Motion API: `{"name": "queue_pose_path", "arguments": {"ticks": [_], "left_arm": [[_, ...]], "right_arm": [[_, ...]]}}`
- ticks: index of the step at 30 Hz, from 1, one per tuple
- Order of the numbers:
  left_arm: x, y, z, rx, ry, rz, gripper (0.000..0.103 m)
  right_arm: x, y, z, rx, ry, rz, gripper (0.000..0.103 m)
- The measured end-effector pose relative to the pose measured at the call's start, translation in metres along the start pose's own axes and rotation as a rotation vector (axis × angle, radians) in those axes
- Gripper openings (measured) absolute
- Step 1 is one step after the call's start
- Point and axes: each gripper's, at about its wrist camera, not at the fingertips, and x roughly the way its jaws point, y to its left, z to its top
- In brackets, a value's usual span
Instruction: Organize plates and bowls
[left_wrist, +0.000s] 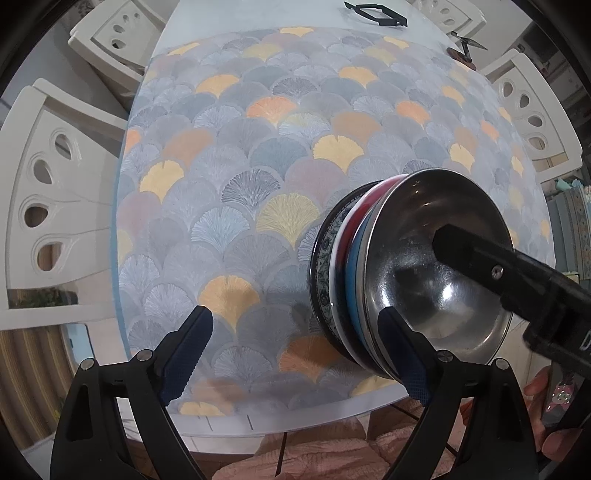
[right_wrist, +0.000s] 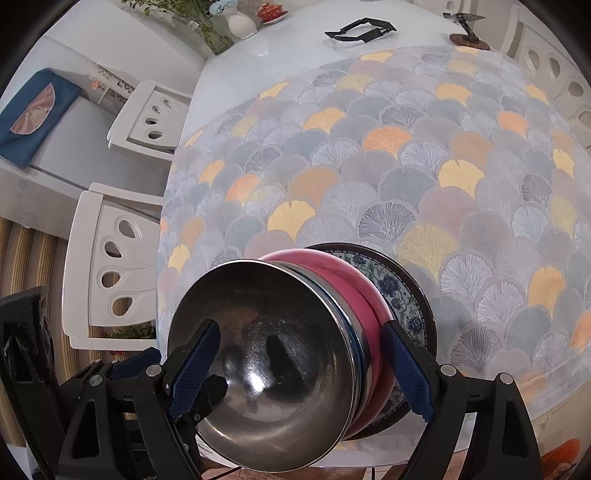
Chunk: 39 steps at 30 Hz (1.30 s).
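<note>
A stack of dishes stands near the table's near edge: a steel bowl (right_wrist: 280, 373) on top, a blue bowl (left_wrist: 355, 273) and a pink bowl (right_wrist: 343, 273) under it, and a dark floral plate (right_wrist: 399, 291) at the bottom. My right gripper (right_wrist: 301, 328) is open. Its left finger (left_wrist: 461, 251) hangs inside the steel bowl and its right finger (right_wrist: 406, 365) is outside the pink bowl's rim. My left gripper (left_wrist: 295, 317) is open and points straight down at the tablecloth just left of the stack. Its right finger (left_wrist: 402, 350) is by the stack's near rim.
The fan-patterned tablecloth (left_wrist: 258, 166) covers most of the white table. White chairs (left_wrist: 48, 192) stand around it. At the far end lie a black folded frame (right_wrist: 360, 31), a small model on a wooden base (right_wrist: 469, 38), a vase (right_wrist: 242, 24) and a red lidded cup (right_wrist: 269, 11). A hand (left_wrist: 539, 391) holds the right gripper.
</note>
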Motion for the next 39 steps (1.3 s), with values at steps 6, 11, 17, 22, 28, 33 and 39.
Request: {"name": "queue_pose_path", "arguments": {"ticks": [6, 11, 17, 22, 28, 33, 39], "left_arm": [[-0.0028, 0.0019, -0.0006, -0.037, -0.002, 0.001, 0.09], [-0.0016, 0.0018, -0.0002, -0.052, -0.002, 0.009, 0.09], [-0.0026, 0.0019, -0.0016, -0.068, -0.002, 0.019, 0.09], [-0.0033, 0.002, -0.0036, -0.078, -0.003, 0.025, 0.09], [-0.0026, 0.0026, -0.0034, -0.089, -0.002, 0.036, 0.09], [-0.0018, 0.0013, -0.0039, -0.098, 0.003, 0.039, 0.09], [-0.0013, -0.0029, -0.0055, -0.099, 0.002, 0.053, 0.09]], "right_arm": [[-0.0011, 0.0045, 0.0062, -0.034, 0.006, 0.001, 0.087], [0.0008, 0.0032, 0.0049, -0.046, 0.013, 0.0, 0.087], [0.0008, 0.0014, 0.0066, -0.042, 0.02, 0.016, 0.087], [0.0018, 0.0031, 0.0086, -0.057, 0.027, 0.017, 0.087], [0.0018, 0.0029, 0.0091, -0.07, 0.033, 0.025, 0.087], [0.002, 0.002, 0.0074, -0.082, 0.044, 0.028, 0.087], [-0.0008, 0.0022, 0.008, -0.101, 0.041, 0.04, 0.087]]}}
